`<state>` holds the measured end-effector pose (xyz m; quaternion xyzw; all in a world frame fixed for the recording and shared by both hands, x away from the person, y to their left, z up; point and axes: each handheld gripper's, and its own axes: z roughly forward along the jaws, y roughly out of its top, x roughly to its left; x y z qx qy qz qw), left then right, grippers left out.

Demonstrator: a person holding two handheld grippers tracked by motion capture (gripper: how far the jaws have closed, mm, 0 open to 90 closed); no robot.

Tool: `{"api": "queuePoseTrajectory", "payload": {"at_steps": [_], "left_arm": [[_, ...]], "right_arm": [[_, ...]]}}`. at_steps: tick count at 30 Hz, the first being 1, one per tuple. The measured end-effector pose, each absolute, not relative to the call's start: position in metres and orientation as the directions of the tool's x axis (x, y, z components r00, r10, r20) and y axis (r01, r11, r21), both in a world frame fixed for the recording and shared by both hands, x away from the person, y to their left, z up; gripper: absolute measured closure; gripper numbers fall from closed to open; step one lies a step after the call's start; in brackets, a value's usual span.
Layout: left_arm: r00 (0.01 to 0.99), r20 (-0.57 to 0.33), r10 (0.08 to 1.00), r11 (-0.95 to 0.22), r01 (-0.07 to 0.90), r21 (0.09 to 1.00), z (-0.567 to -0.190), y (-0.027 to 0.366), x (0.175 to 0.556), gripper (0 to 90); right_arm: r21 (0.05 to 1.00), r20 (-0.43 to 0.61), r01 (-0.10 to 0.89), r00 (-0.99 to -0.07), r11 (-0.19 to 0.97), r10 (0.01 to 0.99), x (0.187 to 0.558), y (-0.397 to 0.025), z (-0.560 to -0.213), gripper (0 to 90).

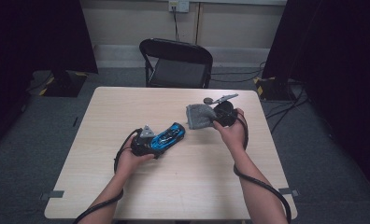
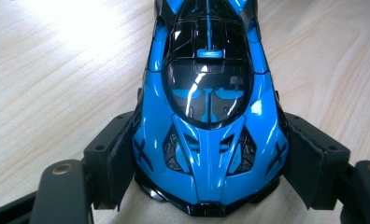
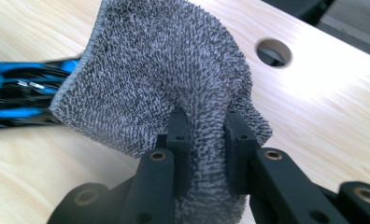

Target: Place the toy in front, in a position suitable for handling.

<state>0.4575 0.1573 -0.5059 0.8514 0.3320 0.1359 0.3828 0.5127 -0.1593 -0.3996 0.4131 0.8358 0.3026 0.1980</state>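
Note:
A blue and black toy sports car (image 1: 169,136) lies at the middle of the table, and my left gripper (image 1: 148,143) is shut on one end of it. In the left gripper view the two jaws press on both flanks of the car (image 2: 210,116). To its right my right gripper (image 1: 219,116) is shut on a grey terry cloth (image 1: 199,116), held just above the table. The right gripper view has a fold of the cloth (image 3: 174,74) pinched between the jaws, with the blue car (image 3: 19,91) blurred at the left edge.
The light wooden table (image 1: 183,186) has a round cable hole (image 3: 273,51) near its far edge. A black folding chair (image 1: 176,63) stands behind the table. Black curtains hang on both sides. Cables trail from both grippers along the forearms.

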Motion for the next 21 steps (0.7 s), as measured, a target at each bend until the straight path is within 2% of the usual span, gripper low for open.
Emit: {"api": "queuePoseTrajectory", "payload": {"at_steps": [9,21], "left_arm": [[0.743,-0.022,0.669,-0.487,0.461,0.742,-0.506,0.157,0.458,25.5],[0.743,-0.022,0.669,-0.487,0.461,0.742,-0.506,0.157,0.458,25.5]], "right_arm": [[0.687,-0.071,0.516,-0.652,0.511,0.755,0.503,-0.125,-0.39,75.3],[0.668,-0.068,0.476,-0.727,0.573,0.683,0.494,-0.083,-0.402,75.3]]}}
